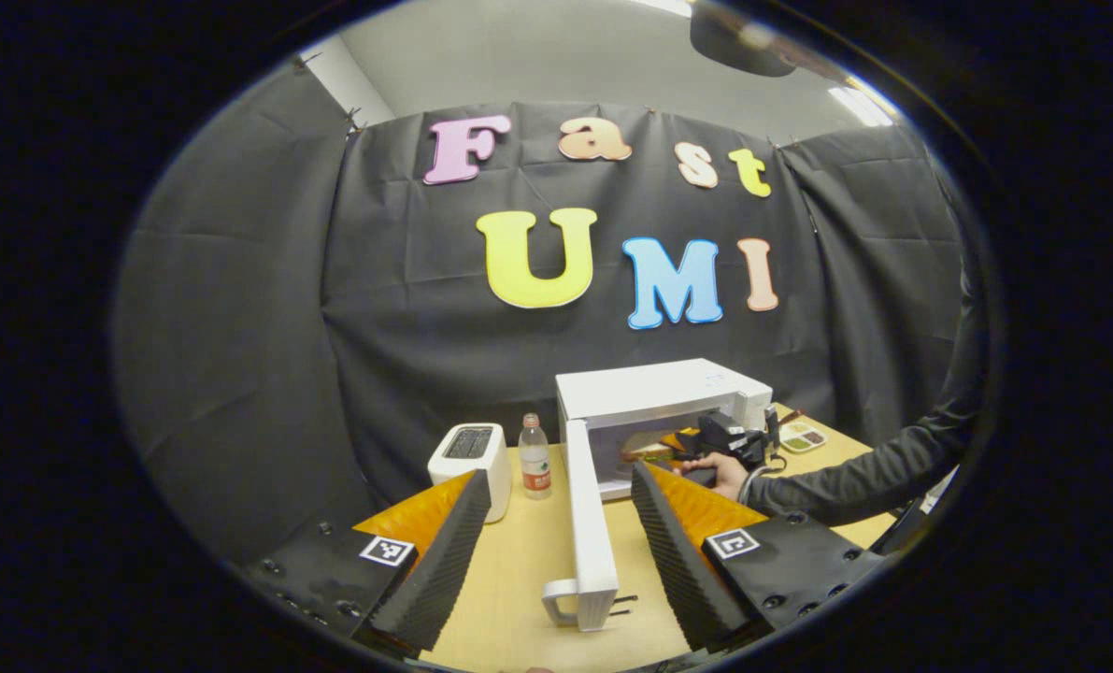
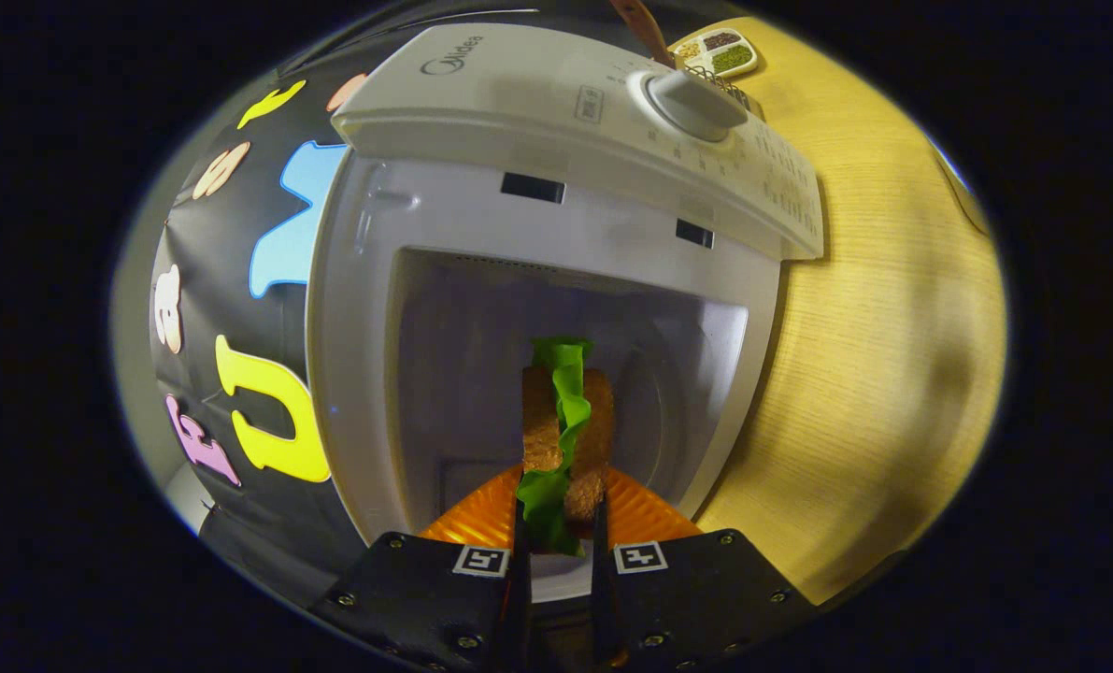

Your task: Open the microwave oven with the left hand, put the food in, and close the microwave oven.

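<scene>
You are holding the sandwich (image 2: 563, 425) clamped between the two fingers of your right gripper (image 2: 556, 547), and it is pointing straight ahead into the open cavity of the microwave oven (image 2: 556, 234). The sandwich's long axis is running forward along the fingers, toward the far wall of the cavity, with its lettuce edge turned toward the camera. Judging by that line, the coming move is a plain push forward and then a release on the cavity floor, with no sideways correction needed.

In the left gripper view, your left gripper (image 1: 556, 533) is standing with its fingers spread wide apart and holding nothing. The swung-out door (image 1: 586, 519) is sitting edge-on between those fingers, its handle (image 1: 561, 598) at the near end. So the left hand is the nearer one for closing it. On the desk (image 1: 519, 570), a toaster (image 1: 472, 458) and a bottle (image 1: 535, 458) are standing left of the oven.
</scene>
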Demonstrator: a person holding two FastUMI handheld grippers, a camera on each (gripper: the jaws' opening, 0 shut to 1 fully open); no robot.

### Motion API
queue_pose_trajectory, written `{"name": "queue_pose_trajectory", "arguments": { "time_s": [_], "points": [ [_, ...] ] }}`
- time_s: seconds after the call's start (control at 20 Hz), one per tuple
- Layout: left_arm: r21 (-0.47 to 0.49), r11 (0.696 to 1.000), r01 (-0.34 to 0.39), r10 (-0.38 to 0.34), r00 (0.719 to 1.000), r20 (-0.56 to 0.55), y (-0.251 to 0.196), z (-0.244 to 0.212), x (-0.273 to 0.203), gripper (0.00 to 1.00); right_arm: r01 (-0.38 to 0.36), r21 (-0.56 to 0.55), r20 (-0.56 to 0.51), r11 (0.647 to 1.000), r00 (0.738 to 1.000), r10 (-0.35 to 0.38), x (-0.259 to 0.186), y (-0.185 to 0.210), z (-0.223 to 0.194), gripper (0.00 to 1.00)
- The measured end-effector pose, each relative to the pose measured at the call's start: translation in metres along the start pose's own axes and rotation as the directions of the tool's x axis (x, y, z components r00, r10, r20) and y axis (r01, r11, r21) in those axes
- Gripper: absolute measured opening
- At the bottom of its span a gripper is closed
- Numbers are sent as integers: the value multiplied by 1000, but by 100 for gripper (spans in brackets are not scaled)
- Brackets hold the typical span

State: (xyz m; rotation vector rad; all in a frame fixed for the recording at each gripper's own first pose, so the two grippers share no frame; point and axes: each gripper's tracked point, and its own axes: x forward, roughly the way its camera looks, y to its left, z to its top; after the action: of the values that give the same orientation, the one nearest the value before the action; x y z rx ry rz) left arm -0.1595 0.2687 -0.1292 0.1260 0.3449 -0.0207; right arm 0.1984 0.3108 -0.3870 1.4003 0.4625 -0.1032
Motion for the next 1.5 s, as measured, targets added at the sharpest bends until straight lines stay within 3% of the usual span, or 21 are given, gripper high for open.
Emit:
{"name": "queue_pose_trajectory", "arguments": {
  "time_s": [0.1, 0.5, 0.55, 0.6, 0.65, 0.7, 0.75, 0.8, 0.9, 1.05, 1.25, 1.45, 1.5],
  "points": [
    [4, 1000, -18, 18, 1000, -22, 6, -5, -1, 95, 18, 51, 45, 999, 999, -21, 17, -7, -3, 27],
    [-16, 999, -48, 47, 998, -43, 17, -13, -1, 100, 89, 81, 93, 993, 991, -96, 56, -10, -9, 28],
    [-17, 999, -45, 45, 998, -37, 17, -12, 2, 100, 124, 71, 75, 990, 989, -130, 53, -15, -12, 39],
    [-18, 999, -41, 41, 999, -34, 16, -11, 6, 100, 156, 65, 61, 986, 985, -160, 49, -20, -12, 44],
    [-18, 999, -38, 37, 999, -28, 14, -12, 8, 100, 168, 53, 61, 984, 983, -171, 41, -19, -11, 57],
    [-20, 999, -31, 31, 999, -22, 12, -10, 11, 100, 171, 8, 75, 985, 982, -172, 34, -18, -6, 62],
    [-23, 999, -23, 22, 1000, -19, 10, -10, 14, 100, 182, -50, 74, 982, 981, -178, 29, -19, -3, 82],
    [-23, 1000, -15, 15, 1000, -13, 8, -8, 16, 100, 181, -104, 58, 978, 983, -176, 23, -18, -4, 95],
    [-24, 1000, -2, 2, 1000, -6, 3, -8, 23, 100, 170, -186, 44, 968, 985, -165, 12, -15, -3, 96],
    [-30, 1000, 7, -6, 1000, 15, -3, -2, 28, 100, 132, -335, 9, 933, 991, -136, -5, -8, -2, 97],
    [-30, 999, 21, -19, 999, 46, -12, 4, 36, 100, 57, -527, -18, 848, 997, -78, -45, 12, 9, 96],
    [-44, 999, 27, -25, 998, 62, -21, 5, 43, 100, -28, -714, -20, 699, 1000, 20, -89, 47, 27, 96],
    [-50, 998, 28, -25, 998, 64, -23, 6, 45, 95, -39, -746, -14, 665, 999, 43, -100, 58, 34, 96]
  ]
}}
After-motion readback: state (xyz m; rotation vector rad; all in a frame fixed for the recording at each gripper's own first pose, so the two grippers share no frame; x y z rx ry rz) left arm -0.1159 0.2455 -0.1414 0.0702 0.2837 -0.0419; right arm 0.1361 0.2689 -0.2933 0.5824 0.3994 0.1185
